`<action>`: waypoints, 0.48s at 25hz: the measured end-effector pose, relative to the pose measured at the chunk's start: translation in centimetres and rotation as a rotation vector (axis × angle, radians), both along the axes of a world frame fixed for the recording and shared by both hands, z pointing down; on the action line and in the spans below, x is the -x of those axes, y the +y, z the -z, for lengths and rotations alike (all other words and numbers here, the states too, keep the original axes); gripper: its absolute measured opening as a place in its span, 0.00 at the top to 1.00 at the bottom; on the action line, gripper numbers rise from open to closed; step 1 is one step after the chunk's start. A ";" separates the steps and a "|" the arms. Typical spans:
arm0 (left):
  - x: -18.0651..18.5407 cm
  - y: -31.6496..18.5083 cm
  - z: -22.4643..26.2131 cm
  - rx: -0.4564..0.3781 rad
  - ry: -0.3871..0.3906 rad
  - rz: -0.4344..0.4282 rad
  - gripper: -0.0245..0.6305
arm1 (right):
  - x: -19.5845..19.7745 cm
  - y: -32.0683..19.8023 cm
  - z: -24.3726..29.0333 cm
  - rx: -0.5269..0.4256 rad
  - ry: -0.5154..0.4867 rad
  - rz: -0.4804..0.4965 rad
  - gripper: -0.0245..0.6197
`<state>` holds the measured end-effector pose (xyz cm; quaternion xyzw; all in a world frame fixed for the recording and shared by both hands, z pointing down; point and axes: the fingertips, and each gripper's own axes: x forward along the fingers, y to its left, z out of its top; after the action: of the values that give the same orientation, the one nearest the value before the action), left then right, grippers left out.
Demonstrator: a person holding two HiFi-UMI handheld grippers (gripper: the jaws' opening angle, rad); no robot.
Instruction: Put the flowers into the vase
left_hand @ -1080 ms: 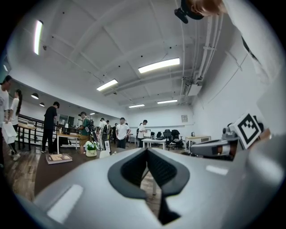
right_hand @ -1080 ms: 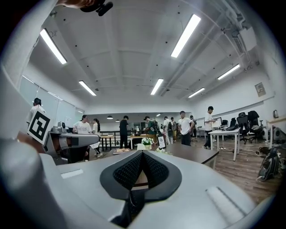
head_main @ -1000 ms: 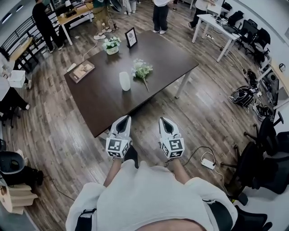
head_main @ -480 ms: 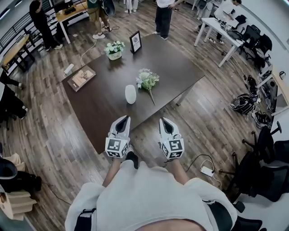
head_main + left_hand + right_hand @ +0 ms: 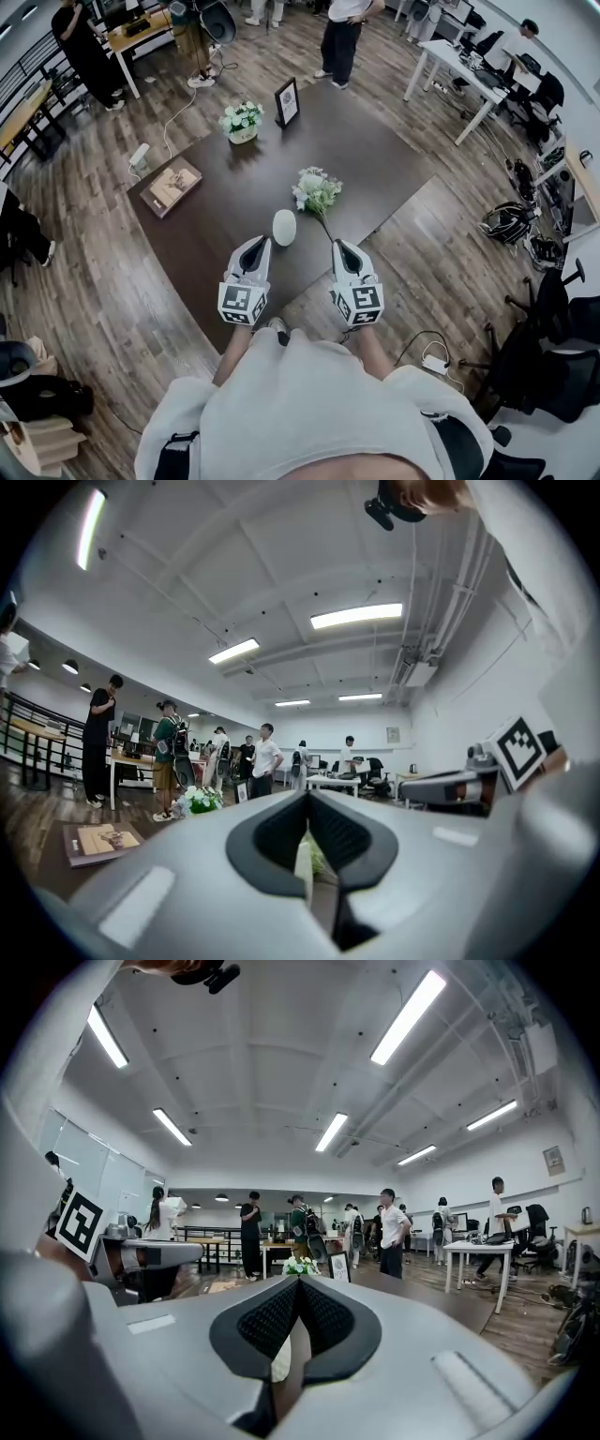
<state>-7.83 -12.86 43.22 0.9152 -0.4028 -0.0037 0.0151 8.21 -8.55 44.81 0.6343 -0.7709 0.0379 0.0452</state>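
Over the last second the person has walked up to the dark desk [image 5: 375, 155]; the white vase [image 5: 284, 227] and the bunch of flowers [image 5: 318, 191], which were far ahead in the head view, are now just in front of both grippers; nothing on the desk itself has moved

The left gripper [image 5: 255, 246] and the right gripper [image 5: 342, 247] are held side by side over the near edge of the desk; the fingers of each are closed together and hold nothing; this is clear in both gripper views

The vase seems to stand upright, between the two grippers and a little ahead, at 12 o'clock; the flowers lie on the desk just beside it at 1 o'clock, and the thin stem runs back towards the right gripper

I judge that only the approach is finished; the flowers are not yet taken; the right fingers must open first to take the stem
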 end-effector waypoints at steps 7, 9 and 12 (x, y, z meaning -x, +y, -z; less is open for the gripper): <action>1.0 -3.7 -0.3 0.015 -0.011 -0.006 0.95 | 0.2 -4.0 -0.3 0.008 -0.014 -0.030 0.96; 1.1 -4.4 -0.5 0.017 -0.014 -0.011 0.95 | 0.3 -4.7 -0.5 0.009 -0.019 -0.037 0.96; 1.2 -5.3 -1.1 0.025 -0.025 -0.012 0.95 | 0.3 -5.3 -1.1 0.014 -0.027 -0.039 0.96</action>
<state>-9.08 -18.18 44.33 0.9173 -0.3974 0.0130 0.0213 7.86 -13.85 45.86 0.6482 -0.7587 0.0525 0.0385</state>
